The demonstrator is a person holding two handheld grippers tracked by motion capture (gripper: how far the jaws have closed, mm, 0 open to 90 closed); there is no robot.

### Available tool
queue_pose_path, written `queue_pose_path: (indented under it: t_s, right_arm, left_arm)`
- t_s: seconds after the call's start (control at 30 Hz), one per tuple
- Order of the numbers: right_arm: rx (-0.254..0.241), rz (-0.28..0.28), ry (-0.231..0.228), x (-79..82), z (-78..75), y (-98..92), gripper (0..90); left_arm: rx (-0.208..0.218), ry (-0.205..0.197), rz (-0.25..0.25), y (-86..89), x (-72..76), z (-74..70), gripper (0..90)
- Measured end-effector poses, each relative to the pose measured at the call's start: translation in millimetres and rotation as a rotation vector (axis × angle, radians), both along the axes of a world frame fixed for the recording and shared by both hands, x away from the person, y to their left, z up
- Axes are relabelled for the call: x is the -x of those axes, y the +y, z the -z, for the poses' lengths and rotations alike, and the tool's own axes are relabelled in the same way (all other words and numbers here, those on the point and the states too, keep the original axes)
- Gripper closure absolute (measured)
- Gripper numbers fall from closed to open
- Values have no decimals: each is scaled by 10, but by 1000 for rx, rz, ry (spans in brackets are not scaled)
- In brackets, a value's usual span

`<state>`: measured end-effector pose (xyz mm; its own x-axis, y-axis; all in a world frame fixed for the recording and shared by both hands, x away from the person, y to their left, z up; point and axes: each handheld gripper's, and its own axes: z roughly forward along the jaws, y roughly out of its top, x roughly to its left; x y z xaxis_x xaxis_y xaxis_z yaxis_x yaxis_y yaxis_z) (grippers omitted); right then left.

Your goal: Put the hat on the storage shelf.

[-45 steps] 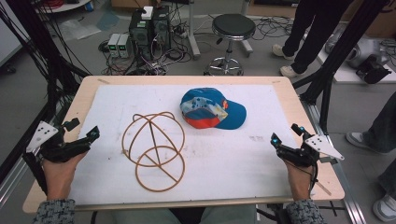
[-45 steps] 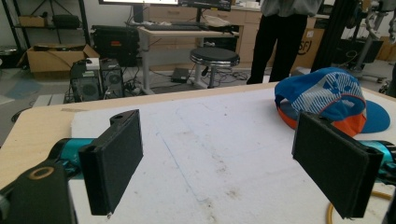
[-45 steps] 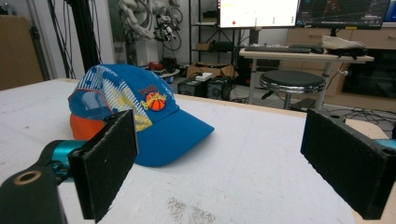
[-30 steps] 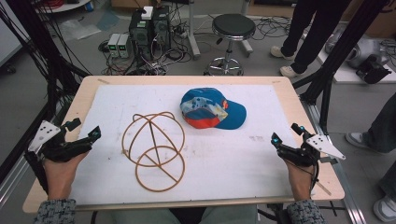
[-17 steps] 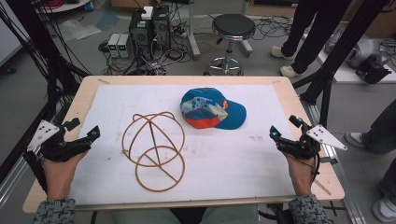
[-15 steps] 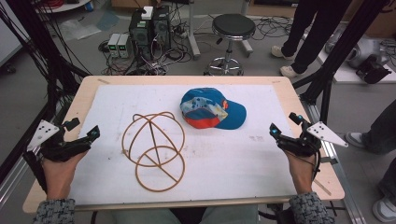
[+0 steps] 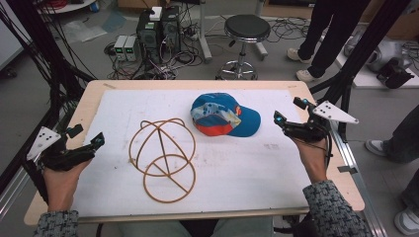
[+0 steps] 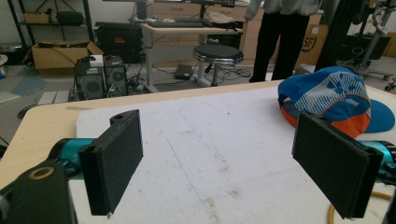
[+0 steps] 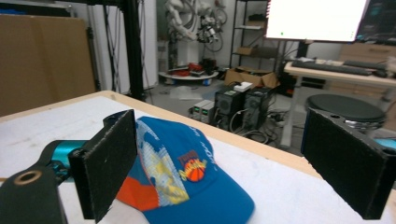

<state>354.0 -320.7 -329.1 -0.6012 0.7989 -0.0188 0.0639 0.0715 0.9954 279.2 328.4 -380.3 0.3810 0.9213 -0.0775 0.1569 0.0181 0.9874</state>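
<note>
A blue, orange and white baseball cap (image 7: 225, 115) lies on the white mat at the table's far middle, brim toward the right. Nearer me stands a rounded wooden wire frame (image 7: 163, 159) shaped like a cap form. My right gripper (image 7: 289, 111) hovers open just right of the cap's brim, and its own view has the cap (image 9: 187, 175) ahead between the jaws. Over the table's left edge my left gripper (image 7: 85, 136) is held open with nothing in it; the cap (image 8: 334, 98) appears far right in its view.
The white mat (image 7: 237, 168) covers most of the wooden table (image 7: 89, 94). Behind the table are a stool (image 7: 246, 29), computer towers (image 7: 158, 24) with cables, and a standing person's legs (image 7: 323, 34). Black frame posts flank both sides.
My right gripper has moved forward and left, ending close to the cap's brim. The left gripper, cap and frame have stayed put.
</note>
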Motion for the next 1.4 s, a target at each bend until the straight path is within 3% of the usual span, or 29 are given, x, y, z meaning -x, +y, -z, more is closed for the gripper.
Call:
queue_pose_path:
  t_s: [0.3,0.73,0.83,1.17,1.4]
  right_arm:
    - [9,-74,36,-254,-72,274,102]
    - [50,-206,80,-790,-210,875,117]
    - [43,-223,85,-851,-194,941,141]
    - [86,-248,109,-1129,-4,1329,139]
    - [113,-239,117,-1259,134,1480,156]
  left_arm:
    - [1,-3,-1,15,6,-11,166]
    - [7,-9,4,12,16,-30,166]
    - [9,-8,6,8,14,-29,166]
    - [11,-12,17,4,12,-36,165]
    - [14,-18,14,5,17,-46,166]
